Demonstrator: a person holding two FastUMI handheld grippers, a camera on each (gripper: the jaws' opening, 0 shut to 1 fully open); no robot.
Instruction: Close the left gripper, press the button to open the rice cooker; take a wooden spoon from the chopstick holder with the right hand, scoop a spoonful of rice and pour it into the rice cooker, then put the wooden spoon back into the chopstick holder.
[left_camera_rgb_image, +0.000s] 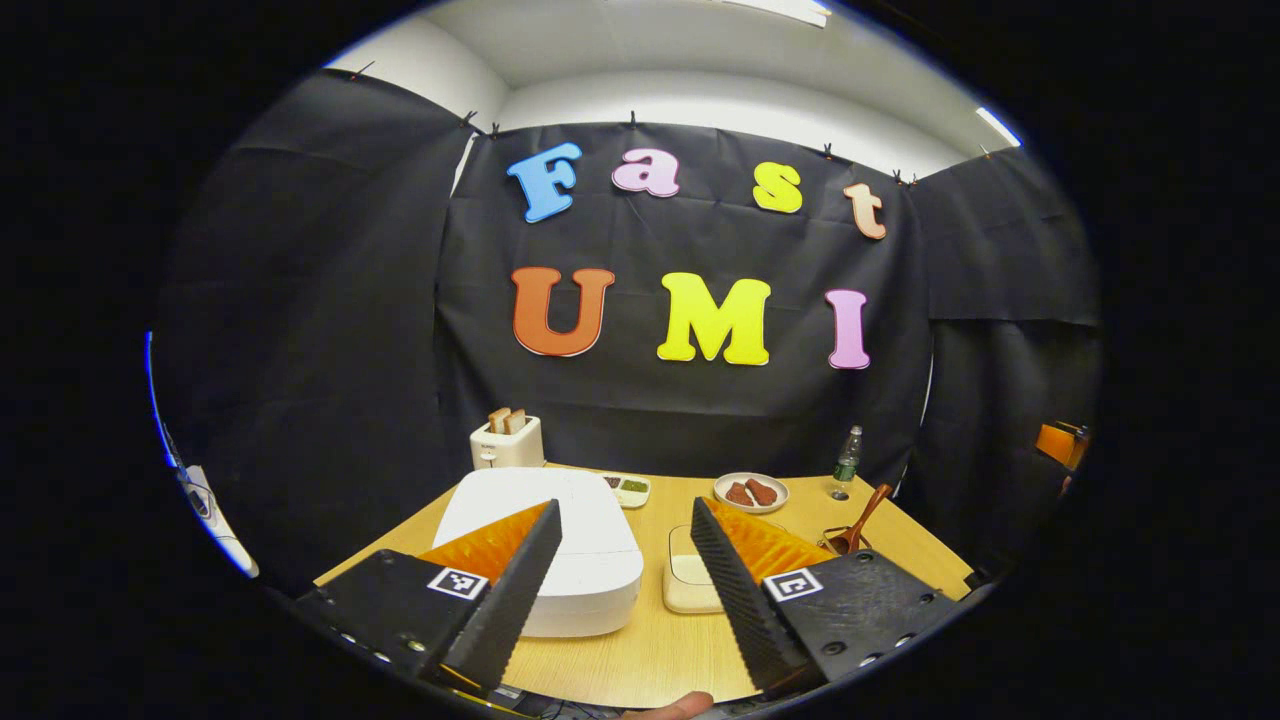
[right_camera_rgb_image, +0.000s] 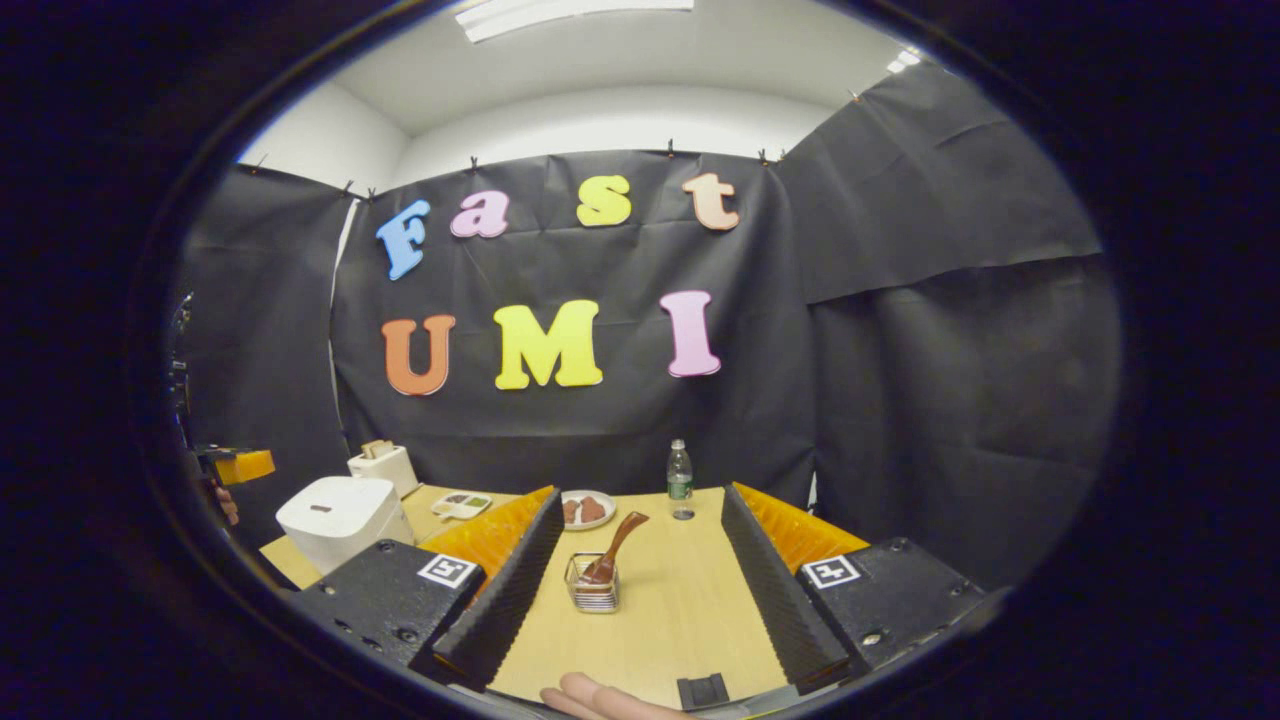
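Plainly, nothing has been touched yet: the left gripper (left_camera_rgb_image: 625, 580) hangs above the near edge of the counter (left_camera_rgb_image: 640, 650) with its jaws spread wide, and the task asks that they be closed before the button is pressed. The white rice cooker (left_camera_rgb_image: 560, 545), lid down, sits just ahead, partly behind the left finger. If the jaws stay apart, the fingers could straddle the button or slide off the smooth lid instead of pressing it; where the button lies cannot be told from here. A small cream container (left_camera_rgb_image: 688, 580) stands just beside the cooker, and a careless push could nudge it.

The right gripper (right_camera_rgb_image: 635, 590) is likewise wide open and empty, aimed at the chopstick holder (right_camera_rgb_image: 593, 590), a small wire basket well apart from the cooker. The wooden spoon (right_camera_rgb_image: 615, 545) leans in it at a slant. The holder looks light, so a grip taken off-centre might tip it or drag it along the counter.
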